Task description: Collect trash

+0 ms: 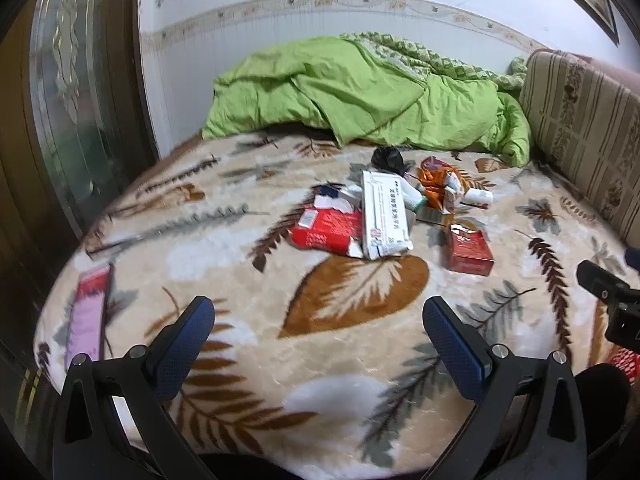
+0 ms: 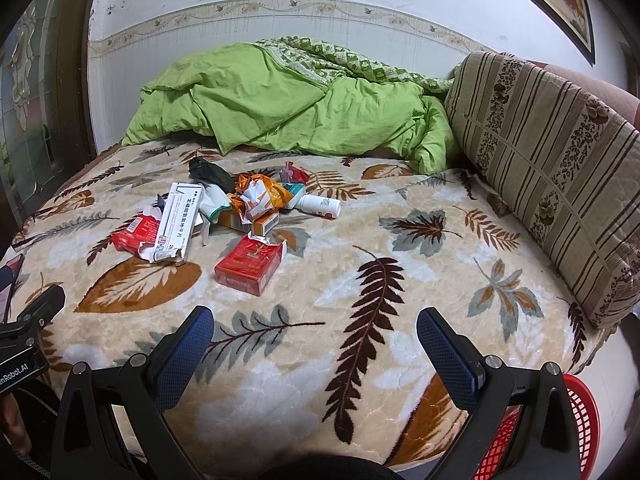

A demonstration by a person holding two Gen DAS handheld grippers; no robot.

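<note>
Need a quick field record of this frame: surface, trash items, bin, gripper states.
surface: bed with leaf-print blanket
trash pile: mid-bed, loosely heaped
items: white medicine box; red cigarette pack, apart from the heap on the near side; red wrapper; orange wrapper; white bottle lying on its side; black bag
bin: red mesh basket, beside the bed at near right
left gripper: open, holding nothing, short of the pile
right gripper: open, holding nothing
background: green quilt, striped cushion
</note>
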